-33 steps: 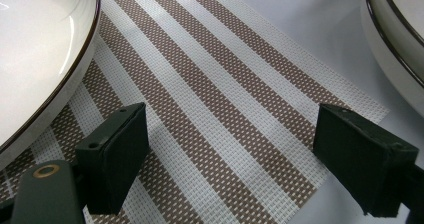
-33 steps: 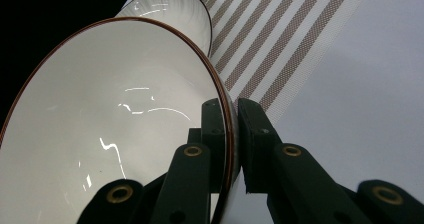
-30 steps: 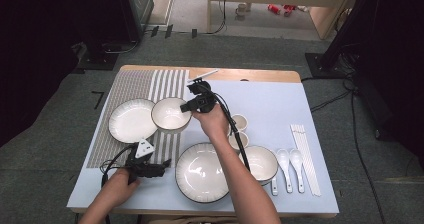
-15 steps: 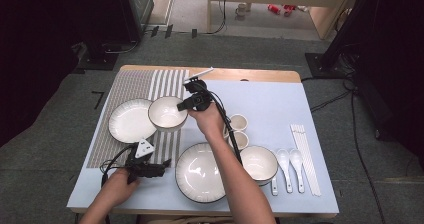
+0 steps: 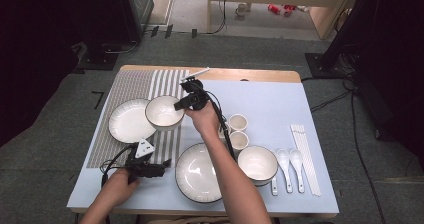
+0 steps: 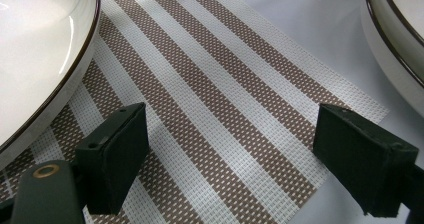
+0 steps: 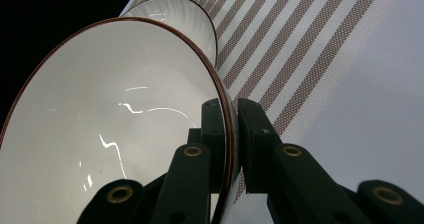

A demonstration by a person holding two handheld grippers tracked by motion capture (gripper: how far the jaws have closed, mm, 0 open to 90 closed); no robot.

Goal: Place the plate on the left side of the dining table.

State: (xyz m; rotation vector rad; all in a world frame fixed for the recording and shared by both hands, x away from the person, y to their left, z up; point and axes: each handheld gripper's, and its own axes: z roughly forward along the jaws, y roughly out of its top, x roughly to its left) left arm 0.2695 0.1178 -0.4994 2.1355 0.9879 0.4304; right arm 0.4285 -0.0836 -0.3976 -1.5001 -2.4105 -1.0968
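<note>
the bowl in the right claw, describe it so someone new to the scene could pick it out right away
Start at the striped placemat on the table's left half. On its right edge, beside the flat white plate, is the bowl. It is the one bowl pinched at its rim by the right claw; the other dishes lie on the blue cloth.

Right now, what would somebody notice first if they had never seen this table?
Probably the white bowl with the dark rim, pinched by its edge in the right tool above the striped placemat. It sits right next to the white plate, partly over it. Nearer the person, the left tool rests open beside the big plate, and two spoons lie at the right.
</note>
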